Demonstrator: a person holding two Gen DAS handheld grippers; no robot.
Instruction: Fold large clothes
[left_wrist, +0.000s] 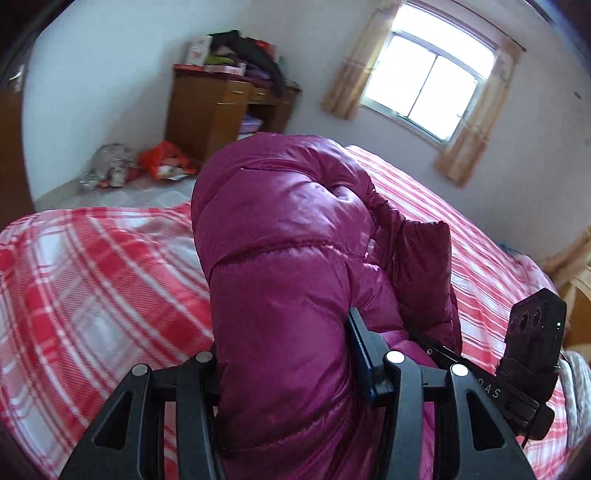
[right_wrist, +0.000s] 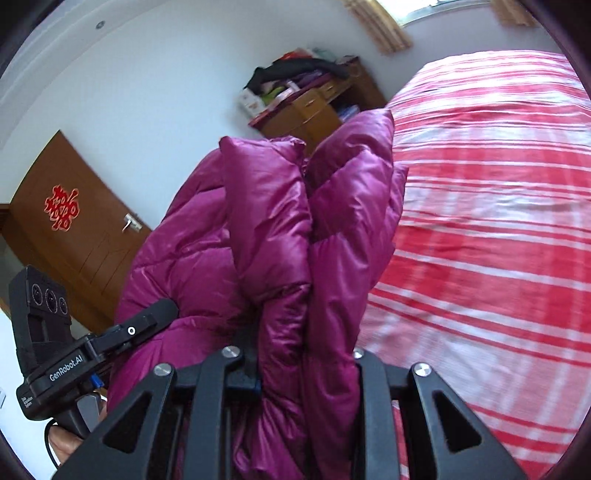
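Left claw (left_wrist: 284, 373) is clamped on a thick fold of the magenta down jacket (left_wrist: 280, 258); right claw (right_wrist: 306, 369) is clamped on a bunched edge of the same garment; the jacket hangs above the red plaid bed (left_wrist: 92, 277), its bulk rising toward 12 o'clock in both wrist views. Judgement: the carry is in hand; keep both grips firm on the slippery shell, hold the claws level with each other, and lower the garment flat so the padding does not spring the fold apart.

A bed (left_wrist: 92, 266) covered by a red-and-white plaid sheet (right_wrist: 480, 221).
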